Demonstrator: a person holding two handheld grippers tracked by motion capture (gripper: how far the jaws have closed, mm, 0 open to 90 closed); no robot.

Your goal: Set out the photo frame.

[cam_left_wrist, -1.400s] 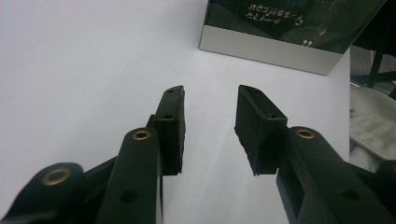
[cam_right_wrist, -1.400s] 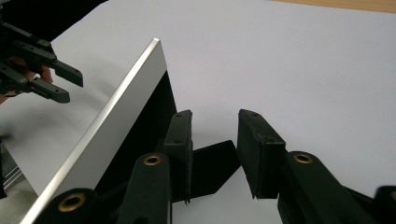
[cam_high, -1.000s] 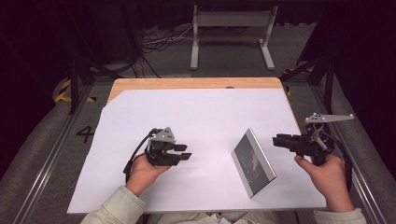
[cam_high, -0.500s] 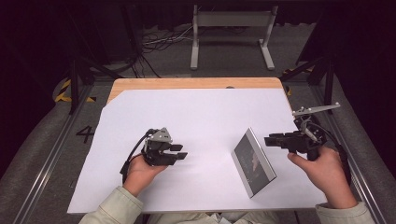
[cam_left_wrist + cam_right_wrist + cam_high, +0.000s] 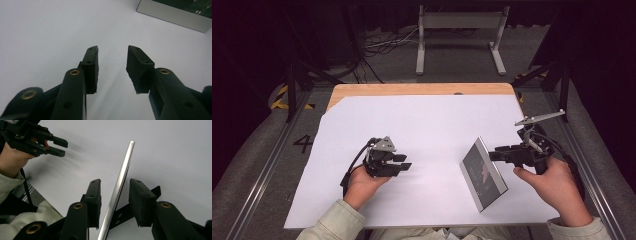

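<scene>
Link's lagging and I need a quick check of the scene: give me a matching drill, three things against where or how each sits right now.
Things:
1. left gripper
2. right gripper
3. framed panel

States:
A. propped up at a slant on a stand
B. open over bare white paper
C. open, jaws on either side of a thin metal edge

Pairs: 1-B, 2-C, 3-A

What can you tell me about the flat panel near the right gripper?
The panel is a thin flat rectangle with a dark face and a silvery metal-looking edge. It lies at a slant on the white sheet, toward the table's right front. In the right gripper view its edge runs between the open jaws of the right gripper, which straddle it with gaps on both sides, not yet clamped. Faint marks show on the face, too small to read.
</scene>
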